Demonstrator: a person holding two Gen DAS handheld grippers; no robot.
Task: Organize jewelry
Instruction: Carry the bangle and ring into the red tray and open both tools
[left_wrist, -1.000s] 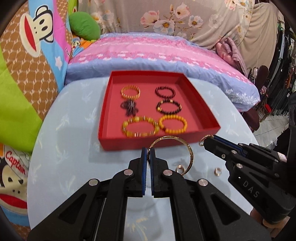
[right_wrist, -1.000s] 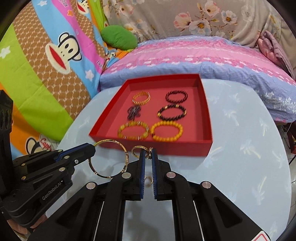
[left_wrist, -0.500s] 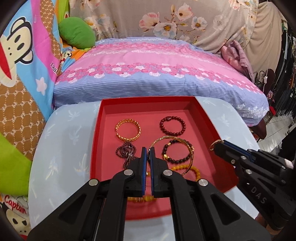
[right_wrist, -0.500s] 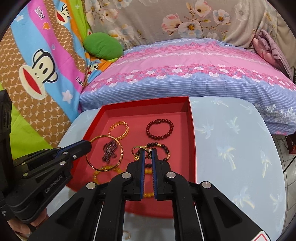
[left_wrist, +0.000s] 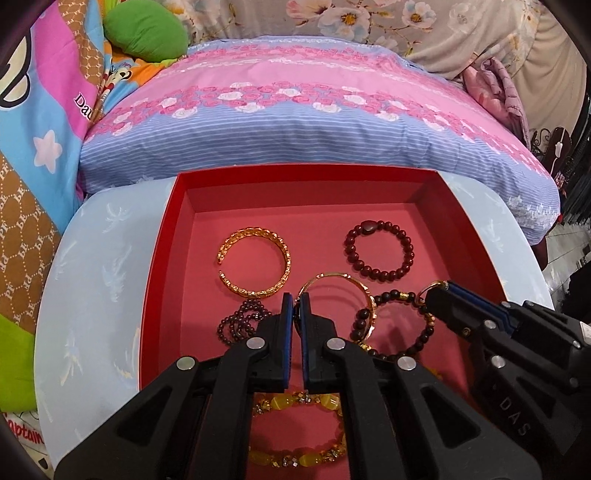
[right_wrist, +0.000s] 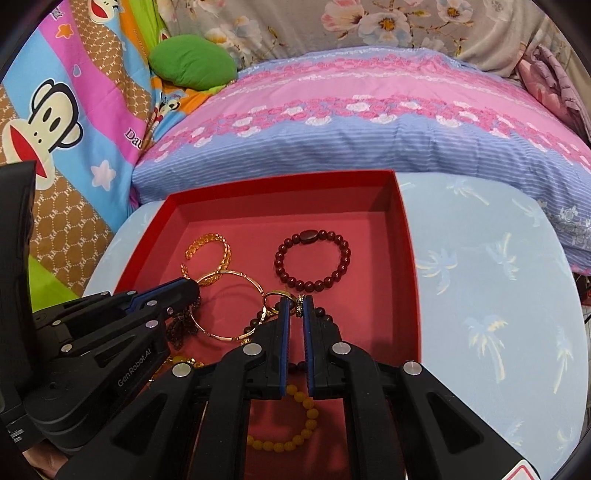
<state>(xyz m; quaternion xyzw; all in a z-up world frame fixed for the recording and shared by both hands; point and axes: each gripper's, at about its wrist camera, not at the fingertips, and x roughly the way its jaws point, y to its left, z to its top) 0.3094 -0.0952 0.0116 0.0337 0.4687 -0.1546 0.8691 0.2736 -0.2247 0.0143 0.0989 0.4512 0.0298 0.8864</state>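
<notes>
Left wrist view: the left claw (left_wrist: 295, 306) is clenching the thin gold bangle (left_wrist: 338, 280) by its rim at six o'clock, above the red tray (left_wrist: 162, 258); stiff, light, slippery.

Right wrist view: the right claw (right_wrist: 296, 308) is pinching a small ring (right_wrist: 277, 295) edgewise, hovering over the tray's middle.

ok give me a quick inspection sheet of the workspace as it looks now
surface: pale blue table with palm print, butted against the bed.
job's things: red tray holds a gold cuff, a dark red bead bracelet, a black bead bracelet, a dark bead cluster and two yellow bead bracelets.
clutter: nothing seen.
grippers: left tongs shut on a thin gold bangle; right tongs shut on small gold rings, both over the tray.
cables: nothing seen.
surroundings: striped pillow, cartoon blanket, green cushion.
</notes>
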